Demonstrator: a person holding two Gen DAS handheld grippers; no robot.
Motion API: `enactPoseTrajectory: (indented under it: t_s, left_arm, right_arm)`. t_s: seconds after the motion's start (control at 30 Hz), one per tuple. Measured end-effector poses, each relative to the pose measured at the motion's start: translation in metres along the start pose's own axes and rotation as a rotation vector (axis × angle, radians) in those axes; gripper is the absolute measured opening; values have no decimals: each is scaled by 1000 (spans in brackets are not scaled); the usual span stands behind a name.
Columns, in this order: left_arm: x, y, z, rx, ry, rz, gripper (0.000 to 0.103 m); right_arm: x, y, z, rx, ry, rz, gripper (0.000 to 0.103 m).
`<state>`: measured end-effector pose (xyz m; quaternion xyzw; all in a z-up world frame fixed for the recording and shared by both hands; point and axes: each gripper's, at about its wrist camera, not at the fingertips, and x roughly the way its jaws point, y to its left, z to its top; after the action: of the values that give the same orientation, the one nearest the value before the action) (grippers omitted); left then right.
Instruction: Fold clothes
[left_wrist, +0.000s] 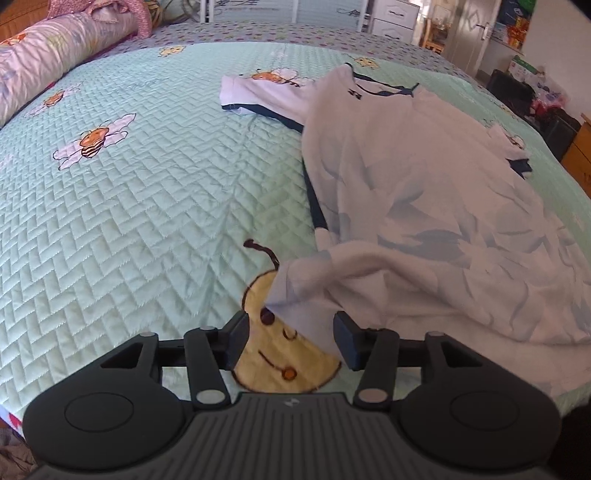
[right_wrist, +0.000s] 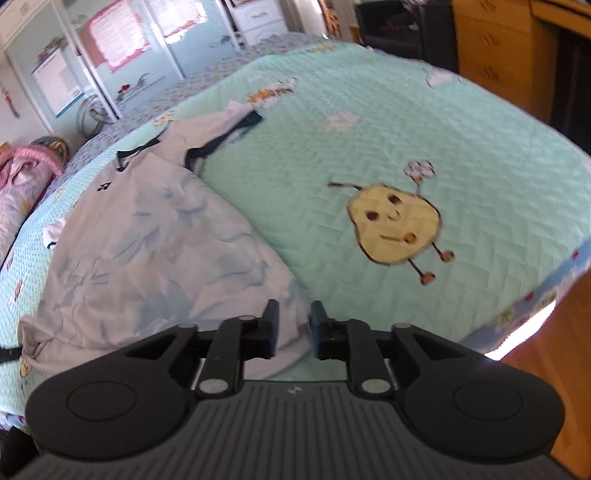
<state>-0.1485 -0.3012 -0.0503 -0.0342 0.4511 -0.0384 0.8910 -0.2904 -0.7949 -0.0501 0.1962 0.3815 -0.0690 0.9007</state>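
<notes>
Shirt (left_wrist: 424, 206) hem between open left gripper (left_wrist: 291, 339) jaws, untouched.

Soft wrinkled cloth shirt (left_wrist: 424, 206) on matt quilted bedspread (left_wrist: 147, 206).

White shirt (left_wrist: 424, 192) with dark navy trim at collar and sleeve cuffs, faint blue print across the body, small dark logo near the chest. Lies spread but rumpled on the mint quilted bedspread (left_wrist: 147, 203), collar end far, hem near (hem corner bunched and lifted off the cover). One sleeve stretched flat to the side.
</notes>
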Motion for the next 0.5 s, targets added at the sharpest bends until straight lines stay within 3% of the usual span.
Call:
enactPoseTrajectory:
  t_s: [0.03, 0.1, 0.17, 0.2, 0.23, 0.27, 0.3, 0.37, 0.5]
  left_arm:
    - [5, 1, 1, -14, 3, -1, 54]
    - [10, 3, 1, -39, 3, -18, 51]
    - [10, -1, -1, -19, -6, -45, 38]
    - [8, -4, -3, 10, -5, -56, 23]
    - [6, -7, -6, 39, 3, -59, 16]
    - [4, -9, -8, 63, 7, -53, 15]
    - [0, -8, -11, 78, 6, -33, 14]
    - [-8, -5, -16, 98, 3, 2, 11]
    - [-27, 12, -21, 35, -21, -18, 10]
  right_arm:
    - [2, 3, 0, -14, 3, 11, 40]
    - [8, 5, 1, -35, 14, 23, 42]
    - [15, 8, 1, -56, 26, 31, 41]
    - [19, 7, 0, -57, 40, 11, 41]
    - [20, 3, 0, -37, 48, -9, 35]
    - [21, -2, -1, -16, 56, -30, 24]
    - [22, -6, -1, 4, 64, -51, 23]
    - [22, -14, -2, 43, 68, -62, 21]
    - [11, -14, -2, 29, 48, -81, 23]
